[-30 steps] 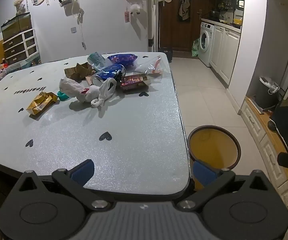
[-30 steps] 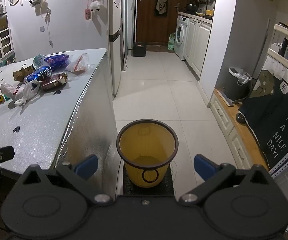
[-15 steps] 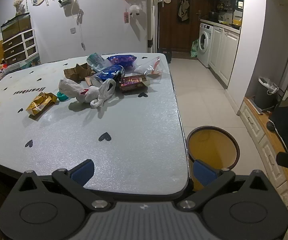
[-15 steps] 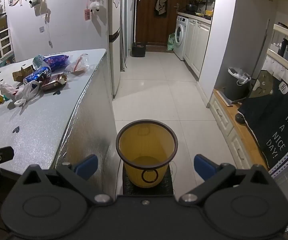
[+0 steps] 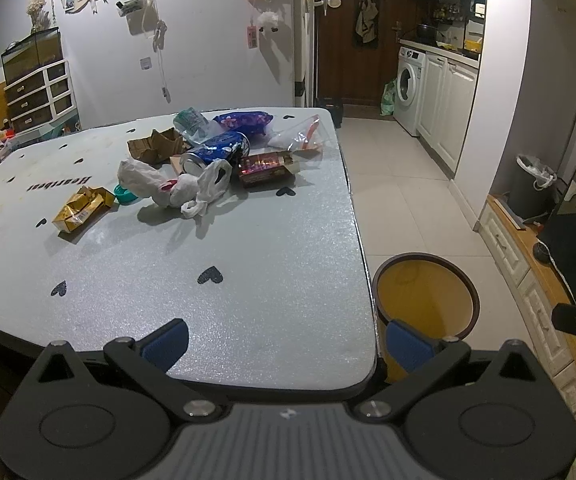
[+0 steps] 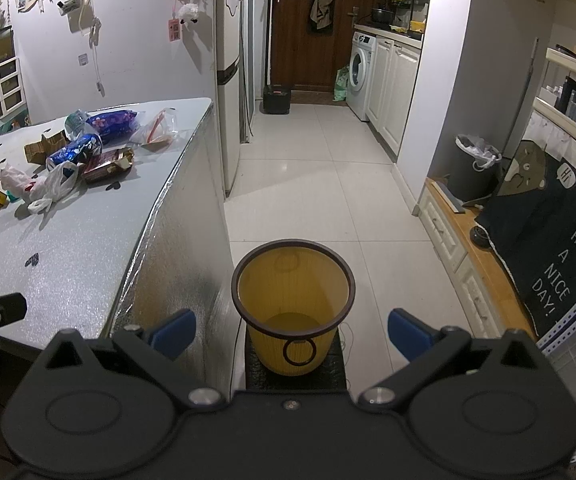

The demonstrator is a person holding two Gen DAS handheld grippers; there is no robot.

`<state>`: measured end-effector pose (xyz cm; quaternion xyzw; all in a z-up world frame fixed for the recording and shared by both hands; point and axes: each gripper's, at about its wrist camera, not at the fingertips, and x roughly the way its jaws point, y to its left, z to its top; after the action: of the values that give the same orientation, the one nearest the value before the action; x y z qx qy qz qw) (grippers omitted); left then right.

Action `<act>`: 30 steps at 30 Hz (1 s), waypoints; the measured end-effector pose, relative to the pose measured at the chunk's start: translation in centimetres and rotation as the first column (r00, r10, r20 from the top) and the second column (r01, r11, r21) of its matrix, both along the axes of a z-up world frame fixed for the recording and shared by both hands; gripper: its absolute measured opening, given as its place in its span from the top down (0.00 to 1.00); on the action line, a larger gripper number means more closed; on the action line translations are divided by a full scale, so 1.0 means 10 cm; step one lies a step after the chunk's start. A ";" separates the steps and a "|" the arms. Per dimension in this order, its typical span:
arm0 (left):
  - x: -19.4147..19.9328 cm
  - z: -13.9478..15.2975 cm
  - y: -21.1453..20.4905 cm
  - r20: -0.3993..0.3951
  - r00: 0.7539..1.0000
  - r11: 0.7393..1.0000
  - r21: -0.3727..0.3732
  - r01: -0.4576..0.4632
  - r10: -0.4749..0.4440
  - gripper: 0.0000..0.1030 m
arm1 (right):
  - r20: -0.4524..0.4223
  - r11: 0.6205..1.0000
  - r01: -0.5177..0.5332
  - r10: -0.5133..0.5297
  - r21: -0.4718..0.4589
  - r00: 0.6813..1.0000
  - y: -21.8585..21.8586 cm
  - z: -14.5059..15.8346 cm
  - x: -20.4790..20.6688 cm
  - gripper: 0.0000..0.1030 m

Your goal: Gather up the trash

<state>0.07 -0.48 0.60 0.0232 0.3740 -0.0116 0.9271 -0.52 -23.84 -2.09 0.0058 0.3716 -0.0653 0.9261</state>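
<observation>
Little has moved since a second ago: the left tongs (image 5: pixel 285 342) have crept slightly forward and leftward over the near edge of the tabletop (image 5: pixel 247 280), so the yellow bin (image 5: pixel 426 300) sits a touch lower in their view, while the right tongs (image 6: pixel 291 330) hang where they were, above the bin (image 6: pixel 294 300). Both tongs are released, fingers spread wide with nothing between them, so no trash has been picked up yet and the bin looks empty; I judge the task barely begun. The trash lies in a cluster on the far half of the tabletop, well apart from both tongs: a white plastic bag (image 5: pixel 185 184), a blue can (image 5: pixel 217 152), a red-brown wrapper (image 5: pixel 267 168), a gold packet (image 5: pixel 81 208), a purple packet (image 5: pixel 243 122), a clear bag (image 5: pixel 300 138) and torn cardboard (image 5: pixel 155 146). The surface is silvery-grey, glittery, with black heart marks. Beyond it run a white tiled floor (image 6: pixel 308 180), a washing machine (image 6: pixel 362 76) and a dark door.
</observation>
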 end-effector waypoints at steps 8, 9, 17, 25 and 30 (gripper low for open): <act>-0.01 0.04 0.02 0.002 1.000 1.000 0.001 0.000 0.000 0.00 | -0.001 1.000 0.000 0.000 0.000 1.000 -0.01 0.00 -0.01 0.00; -0.01 0.04 0.02 0.002 1.000 1.000 0.001 -0.001 0.001 0.00 | -0.001 1.000 0.000 0.000 0.000 1.000 -0.01 0.00 -0.01 0.00; -0.02 0.05 0.00 0.002 1.000 1.000 0.000 0.000 0.000 0.00 | 0.000 1.000 0.001 -0.001 -0.001 1.000 -0.01 0.00 0.00 0.00; -0.03 0.05 -0.01 0.004 1.000 1.000 0.001 0.001 -0.001 0.00 | -0.001 1.000 0.001 -0.001 -0.001 1.000 0.00 -0.01 0.01 0.00; -0.03 0.05 -0.01 0.003 1.000 1.000 0.002 0.001 -0.001 0.00 | -0.001 1.000 -0.001 0.001 -0.001 1.000 0.01 -0.01 0.01 0.00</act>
<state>-0.24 -0.60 1.14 0.0245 0.3725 -0.0117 0.9276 -0.42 -23.76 -2.16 0.0053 0.3719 -0.0652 0.9260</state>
